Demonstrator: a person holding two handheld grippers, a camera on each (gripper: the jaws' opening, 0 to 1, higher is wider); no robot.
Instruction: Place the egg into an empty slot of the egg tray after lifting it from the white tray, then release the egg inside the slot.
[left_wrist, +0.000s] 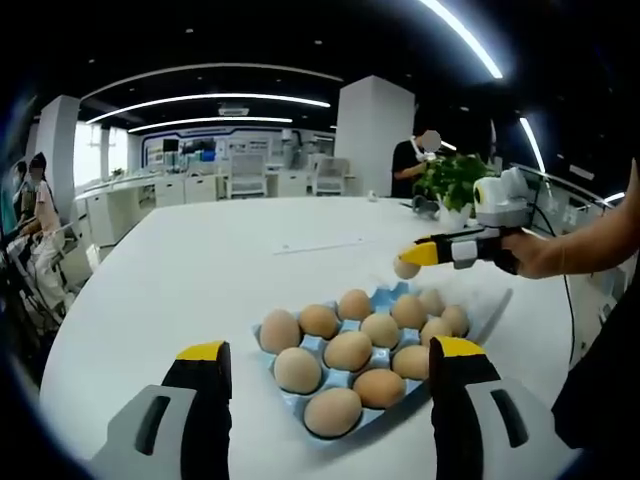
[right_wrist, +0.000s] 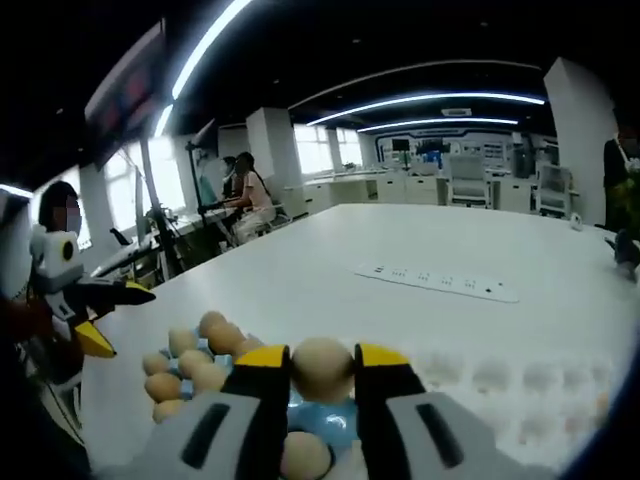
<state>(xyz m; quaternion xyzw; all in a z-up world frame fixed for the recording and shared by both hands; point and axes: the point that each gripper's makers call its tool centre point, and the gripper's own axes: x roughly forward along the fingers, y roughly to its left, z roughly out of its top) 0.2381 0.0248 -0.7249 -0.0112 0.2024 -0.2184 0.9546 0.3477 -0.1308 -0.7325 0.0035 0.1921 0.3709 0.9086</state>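
Observation:
A blue egg tray (left_wrist: 387, 294) lies on the white table, with several brown eggs (left_wrist: 348, 350) in its slots. Above the tray's far edge hangs one egg (left_wrist: 406, 267), with my right gripper (left_wrist: 420, 254) shut on it. In the right gripper view that egg (right_wrist: 322, 368) sits between the yellow tips of the right gripper (right_wrist: 322, 358), over a blue patch of the egg tray (right_wrist: 322, 420). My left gripper (left_wrist: 330, 350) stands open at the tray's near side with nothing in it; the left gripper (right_wrist: 105, 318) also appears at the left of the right gripper view. A pale dimpled white tray (right_wrist: 500, 378) lies to the right.
A white power strip (right_wrist: 440, 283) lies farther out on the table. A potted plant (left_wrist: 455, 182) stands at the table's far right. A person's hand (left_wrist: 548, 256) holds the right gripper. People sit at desks (right_wrist: 250, 200) beyond the table edge.

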